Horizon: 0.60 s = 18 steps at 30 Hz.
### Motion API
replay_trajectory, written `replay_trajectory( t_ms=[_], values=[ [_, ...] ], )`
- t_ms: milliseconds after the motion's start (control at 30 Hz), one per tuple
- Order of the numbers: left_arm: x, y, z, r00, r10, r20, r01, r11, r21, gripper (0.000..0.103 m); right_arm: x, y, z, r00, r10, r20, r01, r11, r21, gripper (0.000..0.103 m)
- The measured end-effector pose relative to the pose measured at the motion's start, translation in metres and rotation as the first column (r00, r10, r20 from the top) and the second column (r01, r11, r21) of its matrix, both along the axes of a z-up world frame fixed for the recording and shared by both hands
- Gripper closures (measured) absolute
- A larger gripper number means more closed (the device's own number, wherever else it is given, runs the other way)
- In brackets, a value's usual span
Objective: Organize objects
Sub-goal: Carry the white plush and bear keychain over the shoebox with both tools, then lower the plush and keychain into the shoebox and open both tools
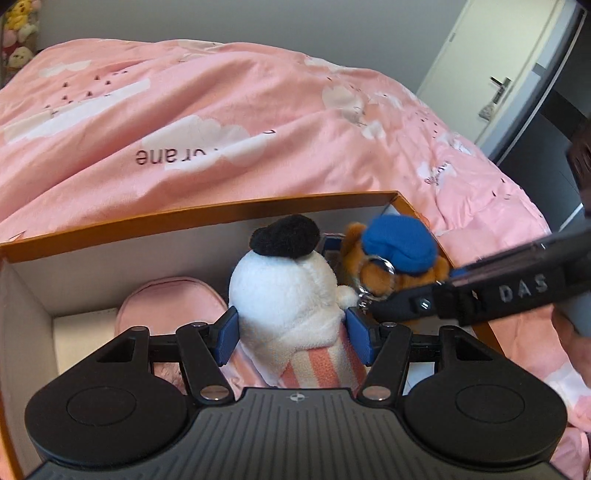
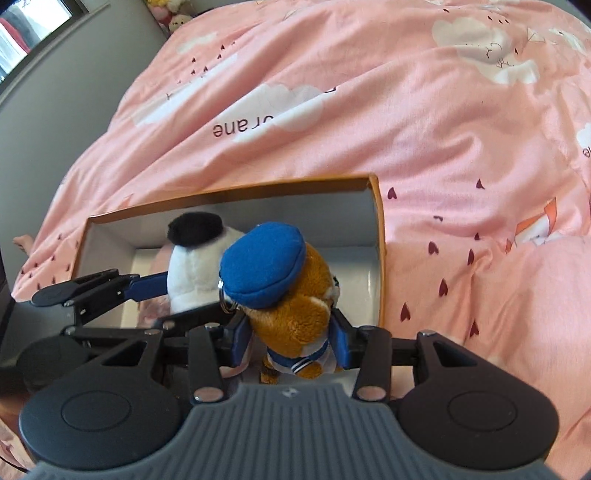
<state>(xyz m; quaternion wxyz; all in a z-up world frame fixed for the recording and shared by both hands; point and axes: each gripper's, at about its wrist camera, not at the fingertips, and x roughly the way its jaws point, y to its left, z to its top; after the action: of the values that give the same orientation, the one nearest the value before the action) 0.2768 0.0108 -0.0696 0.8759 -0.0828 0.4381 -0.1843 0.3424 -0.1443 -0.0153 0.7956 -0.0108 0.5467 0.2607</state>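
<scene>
Plush toys clamped: my left gripper grasps the white black-capped doll, right gripper the brown blue-capped bear; their keyring could snag over the orange cardboard box

A home bedroom: pink quilt over a bed, plush toys, door.
</scene>
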Motion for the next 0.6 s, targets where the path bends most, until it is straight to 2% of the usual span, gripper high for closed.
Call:
replay_trajectory(
  t_ms=[133,233,400,500,600],
  values=[
    [-0.001,-0.013,-0.002,0.997,-0.065,0.035,0.061,0.994,0.095,0.032,0.005,0.013,0.001,0.999,0.014,0.048,-0.012,0.999,-0.047,0.051],
    [-0.002,-0.015,-0.002,0.996,-0.077,0.038,0.072,0.991,0.110,0.030,0.006,0.017,0.003,0.997,0.025,0.074,-0.021,0.998,-0.052,0.046],
    [-0.004,-0.013,0.001,0.996,-0.071,0.049,0.065,0.991,0.116,0.028,0.001,0.013,0.016,0.990,0.034,0.136,-0.026,0.998,-0.057,0.046],
    [-0.007,-0.010,0.008,0.997,-0.055,0.044,0.049,0.990,0.134,0.023,-0.006,0.014,0.021,0.983,0.073,0.167,-0.061,0.995,-0.074,0.051],
    [-0.011,-0.003,0.015,0.999,-0.054,0.006,0.053,0.993,0.105,0.028,-0.015,0.016,0.024,0.977,0.121,0.177,-0.108,0.991,-0.081,0.065]
  ],
)
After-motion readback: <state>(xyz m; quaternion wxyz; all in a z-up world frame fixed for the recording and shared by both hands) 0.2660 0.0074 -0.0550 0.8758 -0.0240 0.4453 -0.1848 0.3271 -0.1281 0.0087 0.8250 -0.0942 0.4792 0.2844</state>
